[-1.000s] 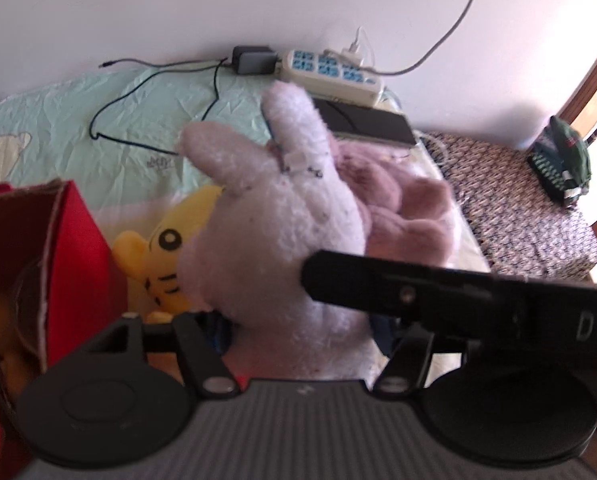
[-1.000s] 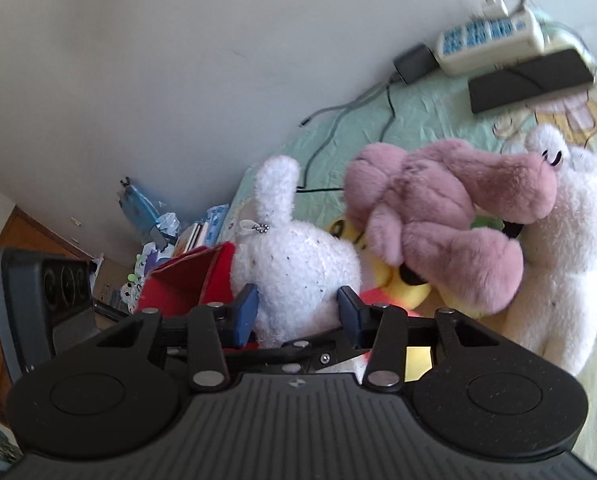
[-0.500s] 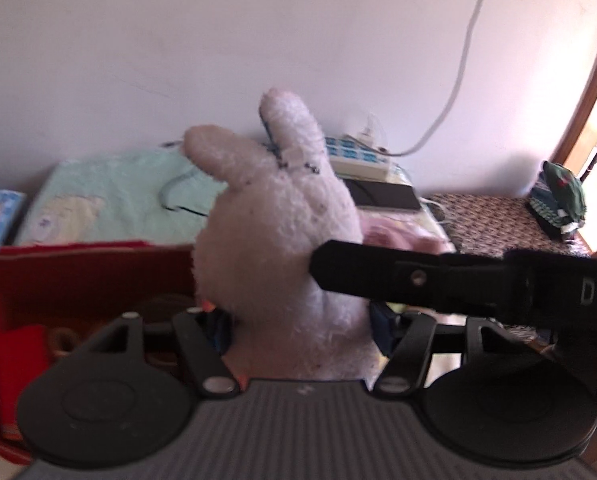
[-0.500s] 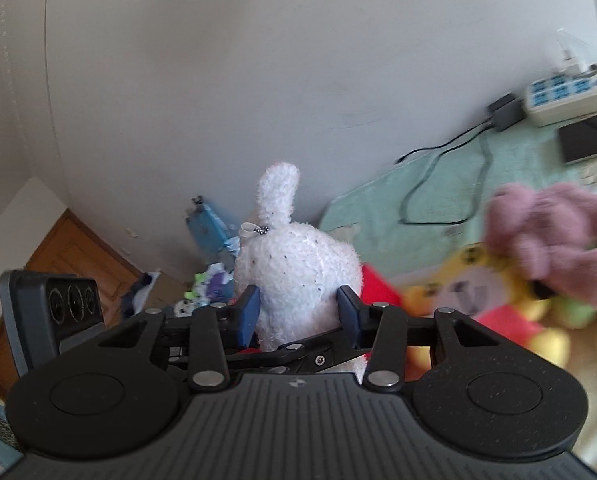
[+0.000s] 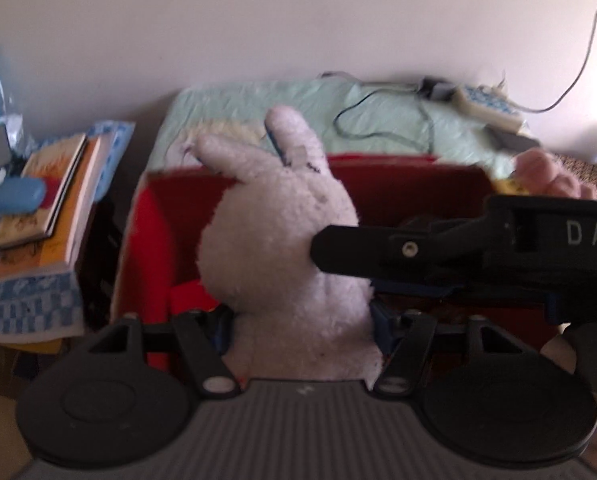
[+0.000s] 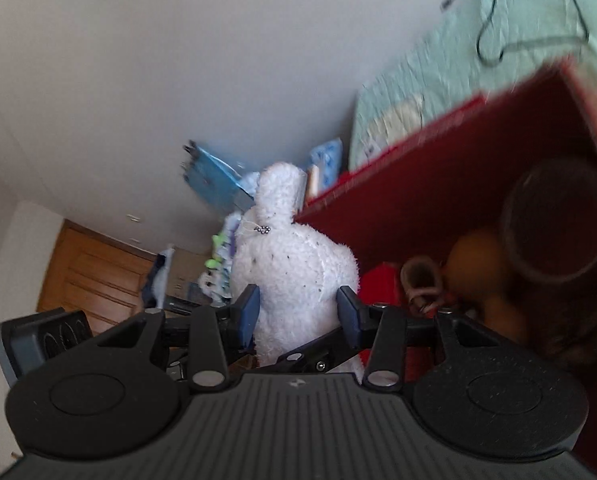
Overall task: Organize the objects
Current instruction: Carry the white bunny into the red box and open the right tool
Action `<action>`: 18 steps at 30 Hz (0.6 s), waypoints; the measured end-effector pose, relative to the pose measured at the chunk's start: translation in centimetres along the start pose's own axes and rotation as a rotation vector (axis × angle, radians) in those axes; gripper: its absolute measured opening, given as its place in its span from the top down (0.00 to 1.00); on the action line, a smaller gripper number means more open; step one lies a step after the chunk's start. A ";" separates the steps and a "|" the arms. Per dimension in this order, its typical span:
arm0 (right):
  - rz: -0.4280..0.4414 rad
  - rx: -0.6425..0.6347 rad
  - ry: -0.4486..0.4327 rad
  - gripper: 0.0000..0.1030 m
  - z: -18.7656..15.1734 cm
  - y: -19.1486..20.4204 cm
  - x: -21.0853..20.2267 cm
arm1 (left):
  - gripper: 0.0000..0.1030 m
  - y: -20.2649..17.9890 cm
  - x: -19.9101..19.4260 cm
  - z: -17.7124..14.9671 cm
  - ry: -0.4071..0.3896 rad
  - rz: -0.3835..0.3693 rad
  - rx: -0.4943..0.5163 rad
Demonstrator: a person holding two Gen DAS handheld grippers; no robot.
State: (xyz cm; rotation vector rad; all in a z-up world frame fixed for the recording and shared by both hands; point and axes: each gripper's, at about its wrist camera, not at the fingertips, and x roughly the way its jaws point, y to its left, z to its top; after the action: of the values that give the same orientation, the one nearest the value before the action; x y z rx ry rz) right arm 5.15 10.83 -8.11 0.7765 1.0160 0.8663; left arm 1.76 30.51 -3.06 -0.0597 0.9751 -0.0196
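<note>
A white plush rabbit (image 5: 282, 232) is held by both grippers over an open red box (image 5: 410, 184). My left gripper (image 5: 302, 328) is shut on the rabbit's body, its blue pads pressed into the fur. My right gripper (image 6: 298, 312) is shut on the same rabbit (image 6: 294, 268); it also shows as a black bar across the right of the left wrist view (image 5: 458, 248). The red box (image 6: 438, 184) holds a brown and orange plush toy (image 6: 498, 264) and a dark round item (image 6: 558, 220).
A stack of books (image 5: 50, 200) on a blue checked cloth lies to the left of the box. Behind the box lie a pale green sheet (image 5: 338, 104), cables, a power strip (image 5: 486, 108) and a pink plush (image 5: 546, 172). A wooden door (image 6: 98, 272) stands far left.
Both grippers have carried the rabbit left from above the plush pile to over the red box. The box's inside now fills the right wrist view.
</note>
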 end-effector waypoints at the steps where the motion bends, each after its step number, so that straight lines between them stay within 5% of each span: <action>1: -0.012 0.007 0.002 0.55 -0.3 -0.1 0.9 | 0.36 0.7 0.5 -0.2 0.016 0.005 0.006; 6: -0.077 0.081 0.007 0.54 -1.5 -0.7 3.1 | 0.35 3.1 1.2 -1.1 0.046 0.004 0.013; 10: -0.105 0.116 0.019 0.54 -2.9 -0.5 3.1 | 0.20 4.0 -0.4 -2.0 0.002 -0.017 0.017; 18: -0.139 0.062 -0.024 0.56 -3.3 0.4 1.7 | 0.28 4.1 -1.6 -3.2 -0.023 -0.014 0.017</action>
State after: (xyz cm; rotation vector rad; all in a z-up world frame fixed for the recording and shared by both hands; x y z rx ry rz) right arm 2.43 12.99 -9.54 0.7575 1.0668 0.7075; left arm -1.78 34.49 -3.74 -0.0509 0.9518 -0.0404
